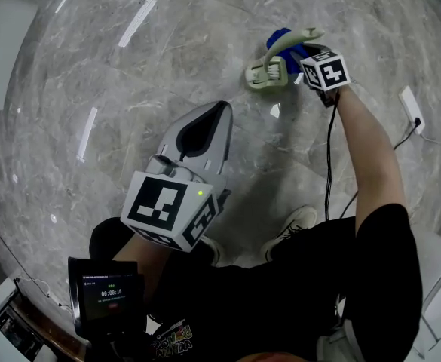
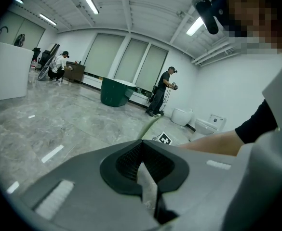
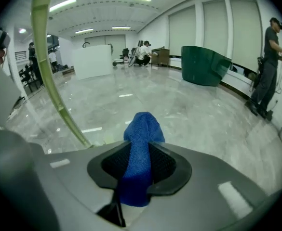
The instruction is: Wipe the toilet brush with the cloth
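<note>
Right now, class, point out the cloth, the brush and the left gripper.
Cloth (image 3: 141, 129): right gripper view, the blue fold between the jaws.
Brush (image 1: 267, 74): head view, its wide pale-green end.
Left gripper (image 1: 222, 108): head view, its jaw tips.

Bunched blue cloth (image 3: 140, 138) nr upright pale-green toilet brush (image 1: 268, 72).

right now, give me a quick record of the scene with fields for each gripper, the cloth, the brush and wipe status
left gripper: jaws together, nothing between them, away from the brush
right gripper: shut on the blue cloth
toilet brush: pale green, head down on the grey floor, handle curving up
cloth vs brush: cloth beside the handle, apart from it in the right gripper view
wipe status: cloth not yet on the brush
</note>
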The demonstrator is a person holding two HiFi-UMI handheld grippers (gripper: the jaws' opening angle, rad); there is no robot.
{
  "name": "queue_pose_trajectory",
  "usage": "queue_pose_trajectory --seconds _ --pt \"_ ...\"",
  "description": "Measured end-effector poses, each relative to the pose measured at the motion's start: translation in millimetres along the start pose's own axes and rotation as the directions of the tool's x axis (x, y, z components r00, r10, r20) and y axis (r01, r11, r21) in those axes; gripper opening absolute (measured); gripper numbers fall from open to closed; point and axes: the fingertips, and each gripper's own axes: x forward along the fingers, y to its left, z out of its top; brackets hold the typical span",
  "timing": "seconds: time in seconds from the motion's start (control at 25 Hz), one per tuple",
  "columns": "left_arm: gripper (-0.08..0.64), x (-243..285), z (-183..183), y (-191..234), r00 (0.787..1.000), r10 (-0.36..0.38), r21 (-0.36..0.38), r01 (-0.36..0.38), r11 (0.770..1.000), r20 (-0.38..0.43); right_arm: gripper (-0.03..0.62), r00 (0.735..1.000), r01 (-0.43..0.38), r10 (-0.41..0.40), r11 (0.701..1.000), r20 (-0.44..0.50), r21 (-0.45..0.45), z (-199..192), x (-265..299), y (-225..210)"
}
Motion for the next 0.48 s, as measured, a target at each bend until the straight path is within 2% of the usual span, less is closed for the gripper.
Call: queue_pose_trajectory --seconds 0.12,0.2,0.36,0.48 --pt "0.011 -7.4 1.5 4.6 1.0 0.017 -0.004 -0.017 1.0 0.002 0.112 0.998 -0.06 0.059 0.993 -0.014 -0.1 20.2 13.3 17.2" --pt "0.011 -9.8 2.5 4.6 1.0 0.015 -0.016 -0.015 1.0 0.007 0.11 0.998 -0.069 0.067 0.99 -0.023 -0.126 28.0 16.1 20.9" --pt "0.011 -13.8 6.1 -3.6 1.0 0.006 -0.004 -0.006 1.0 0.019 0.112 1.0 0.005 -0.008 0.996 -0.024 -0.09 19.2 -1.0 0.0" --pt "0.011 -11.9 7.1 -5.3 1.0 -0.01 -0.011 0.01 1.0 0.02 0.112 0.994 0.065 -0.067 0.997 -0.081 -0.031 -20.2 -21.5 -22.2"
